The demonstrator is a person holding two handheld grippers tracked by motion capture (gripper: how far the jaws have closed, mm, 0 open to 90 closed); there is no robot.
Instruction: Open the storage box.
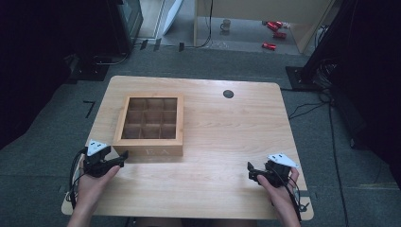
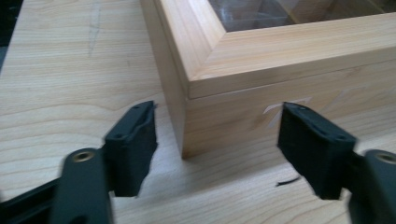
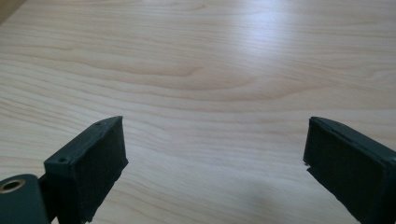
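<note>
Currently my left gripper (image 2: 217, 149) has its jaws spread wide, nothing between the pads. It sits low over the table (image 1: 227, 137), pointed at the near-left corner of the wooden box (image 1: 150, 124). In the left gripper view that corner edge falls in the gap between the jaws; one jaw is off the box's side face, the other in front of its front face. Can't tell if either pad touches the wood. Pale inlaid lettering on the front face, partly hidden by the jaw.

My right gripper (image 3: 212, 163) is also spread wide and empty, over bare wood grain at the table's near-right, well apart from the box.

Box has a framed clear lid, shut, with a three-by-three grid of compartments under it; contents not readable. It sits left of centre.

Round dark grommet (image 1: 228, 93) near the far edge. Beyond the table on the floor: a mug (image 1: 226, 25) and some red cans (image 1: 273, 33).
</note>
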